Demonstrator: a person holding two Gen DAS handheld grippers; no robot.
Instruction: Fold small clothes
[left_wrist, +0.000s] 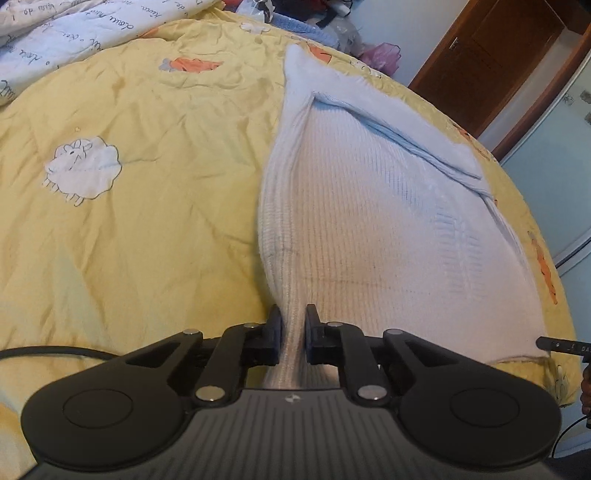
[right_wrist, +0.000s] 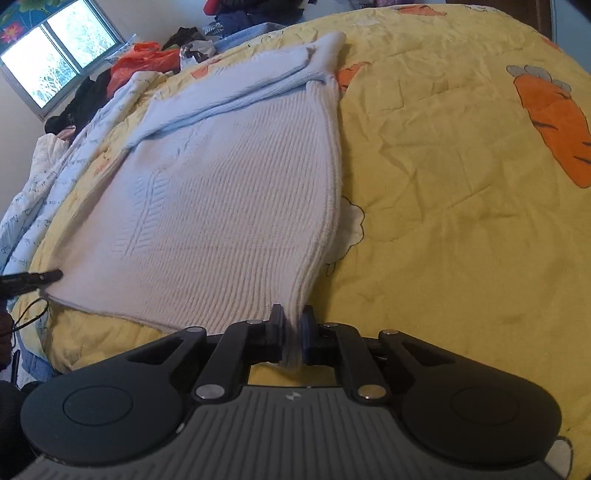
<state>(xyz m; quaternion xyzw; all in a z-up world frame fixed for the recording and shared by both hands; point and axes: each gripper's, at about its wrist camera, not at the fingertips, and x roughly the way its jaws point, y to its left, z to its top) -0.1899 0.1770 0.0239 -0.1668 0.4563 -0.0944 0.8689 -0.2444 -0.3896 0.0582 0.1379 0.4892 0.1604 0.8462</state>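
A white ribbed knit sweater lies flat on a yellow quilt, its sleeves folded across the far end. My left gripper is shut on the near left corner of its hem. In the right wrist view the same sweater stretches away, and my right gripper is shut on the near right corner of the hem. The left gripper's tip shows at the sweater's other near corner. The right gripper's tip shows at the right edge of the left wrist view.
The yellow quilt with sheep and carrot prints covers the bed. A white lettered blanket lies at the far left. Clothes and bags pile beyond the bed under a window. A wooden door stands at the right.
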